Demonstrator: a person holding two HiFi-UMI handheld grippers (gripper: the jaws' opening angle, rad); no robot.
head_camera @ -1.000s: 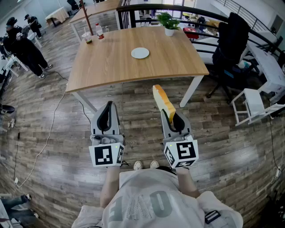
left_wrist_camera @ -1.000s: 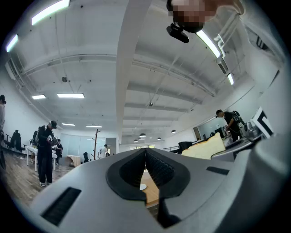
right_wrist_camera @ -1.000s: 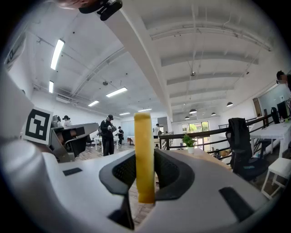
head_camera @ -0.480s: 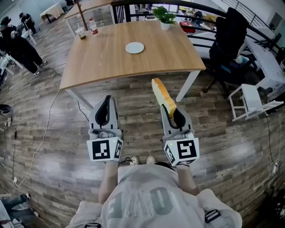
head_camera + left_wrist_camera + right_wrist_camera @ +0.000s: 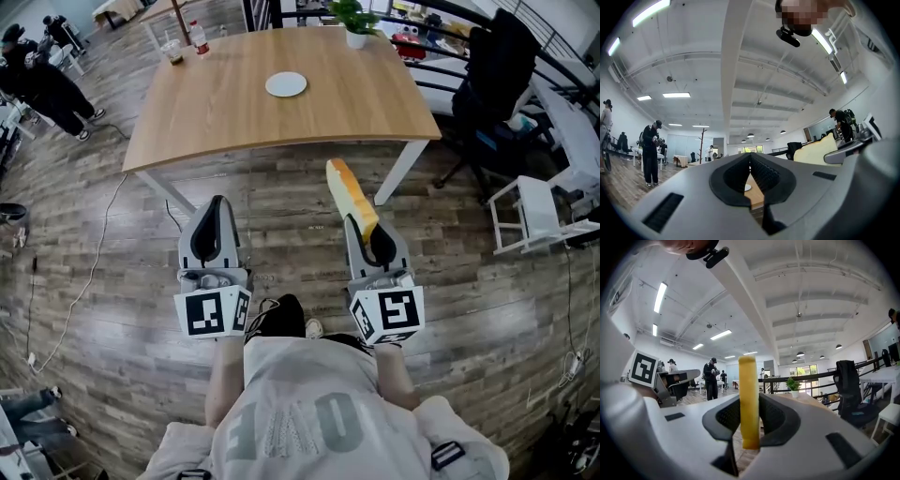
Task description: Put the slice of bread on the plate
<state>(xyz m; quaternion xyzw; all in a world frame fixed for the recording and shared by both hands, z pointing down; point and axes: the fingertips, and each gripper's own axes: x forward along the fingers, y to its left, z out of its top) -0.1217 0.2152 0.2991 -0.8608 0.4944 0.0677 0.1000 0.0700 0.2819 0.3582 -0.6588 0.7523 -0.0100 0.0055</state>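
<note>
We have the slice of bread pinched edge-on in the right gripper, standing upright out of its jaws. The left gripper is pressed together on nothing. The white plate sits near the middle of the wooden bench, well apart from us, with bare floor between. For this carry, we judge it best to approach with the bread steady and come in over the near edge. We should tip the slice flat low above the plate, then spread the jaws. Squeezing harder could dent the soft bread.
</note>
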